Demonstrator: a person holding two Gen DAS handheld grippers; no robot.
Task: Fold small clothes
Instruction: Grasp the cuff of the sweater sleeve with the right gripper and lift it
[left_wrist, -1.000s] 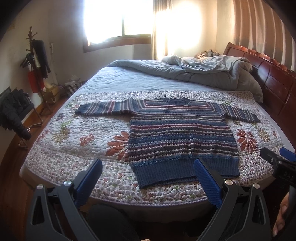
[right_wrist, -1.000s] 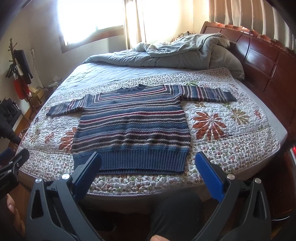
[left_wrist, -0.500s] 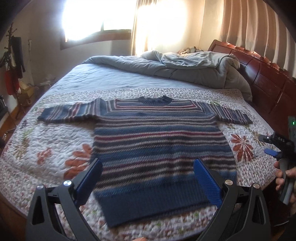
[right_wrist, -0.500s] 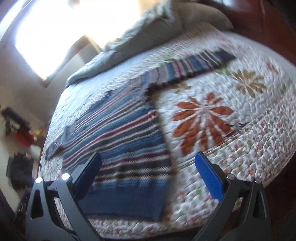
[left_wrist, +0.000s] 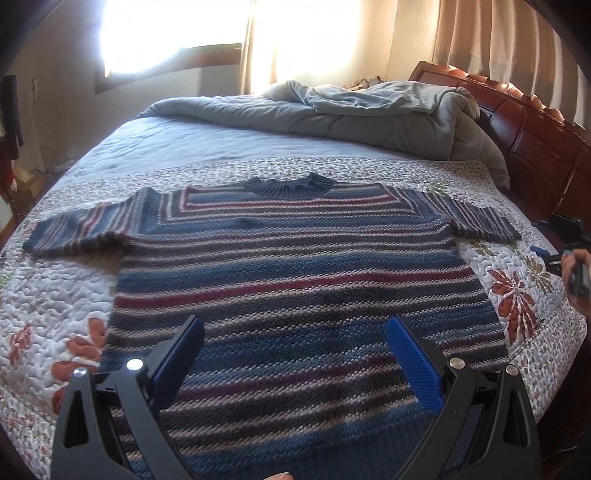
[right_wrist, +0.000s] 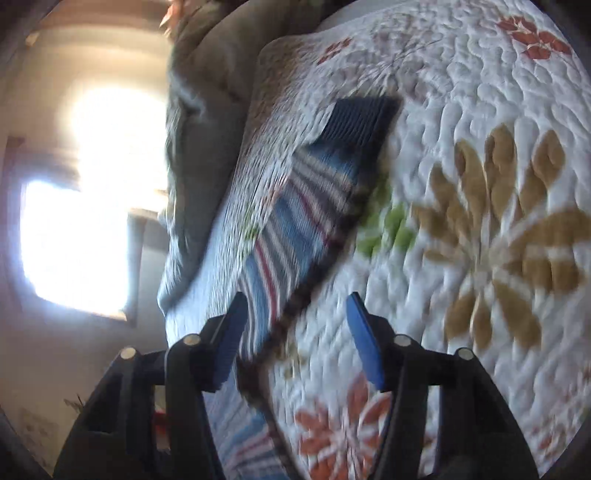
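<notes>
A striped blue, red and grey knitted sweater (left_wrist: 295, 273) lies flat and spread out on the floral quilt (left_wrist: 55, 295), collar away from me, both sleeves out sideways. My left gripper (left_wrist: 293, 354) is open and empty, just above the sweater's lower part. My right gripper (right_wrist: 295, 332) is open, rolled sideways, close to the sweater's right sleeve (right_wrist: 314, 192); the image is blurred. It also shows in the left wrist view (left_wrist: 569, 258) at the bed's right edge, beyond the right sleeve end (left_wrist: 484, 225).
A rumpled grey duvet (left_wrist: 369, 114) lies at the head of the bed. A dark wooden headboard (left_wrist: 535, 122) runs along the right. A bright window (left_wrist: 166, 33) and curtains are behind. Clothes hang at the far left wall (left_wrist: 9, 110).
Both grippers have moved in toward the bed. The left came low over the sweater's body. The right swung out to the right sleeve, rolled sideways, and its fingers narrowed somewhat.
</notes>
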